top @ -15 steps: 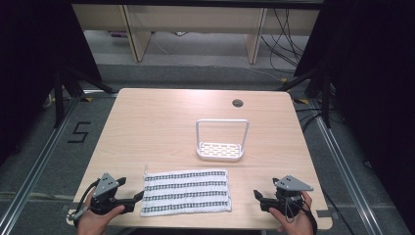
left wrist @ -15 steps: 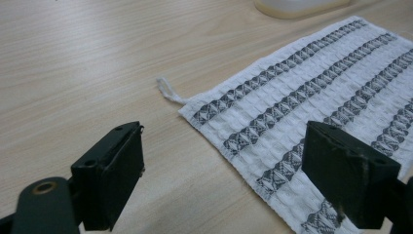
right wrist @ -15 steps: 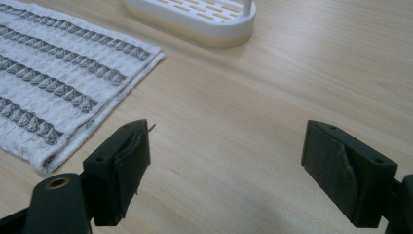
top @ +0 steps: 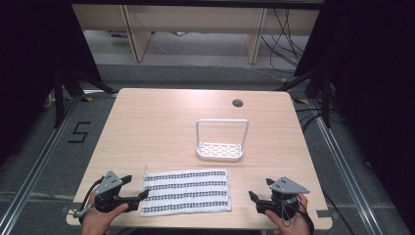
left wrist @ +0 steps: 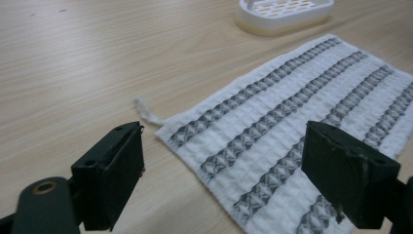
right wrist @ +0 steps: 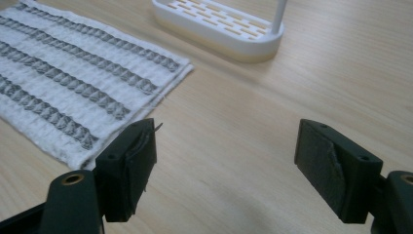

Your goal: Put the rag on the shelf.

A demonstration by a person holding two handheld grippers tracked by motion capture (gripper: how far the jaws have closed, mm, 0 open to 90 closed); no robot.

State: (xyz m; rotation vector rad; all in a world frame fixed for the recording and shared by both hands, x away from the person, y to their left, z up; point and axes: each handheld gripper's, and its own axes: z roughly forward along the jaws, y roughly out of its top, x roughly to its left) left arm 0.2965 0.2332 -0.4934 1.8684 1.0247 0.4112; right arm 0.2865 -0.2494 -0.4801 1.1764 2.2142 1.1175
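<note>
Striped cloth (left wrist: 292, 131) cut off right (far corner), rack (left wrist: 285, 13) cropped above

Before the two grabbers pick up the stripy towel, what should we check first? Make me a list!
1. Left gripper jaws open: ok, wide apart in the left gripper view.
2. Right gripper jaws open: ok, nothing between them.
3. White cloth with grey stripes lying flat on the light wooden table: ok, spread out with no bunching.
4. Left gripper lined up with the cloth's edge: ok, its jaws sit at the left edge by the small loop.
5. Right gripper at the cloth: not ok, it is apart from the right edge, over bare wood.
6. White slotted plastic rack with a hoop handle out of the way: ok, it stands behind the cloth, apart from it.
</note>
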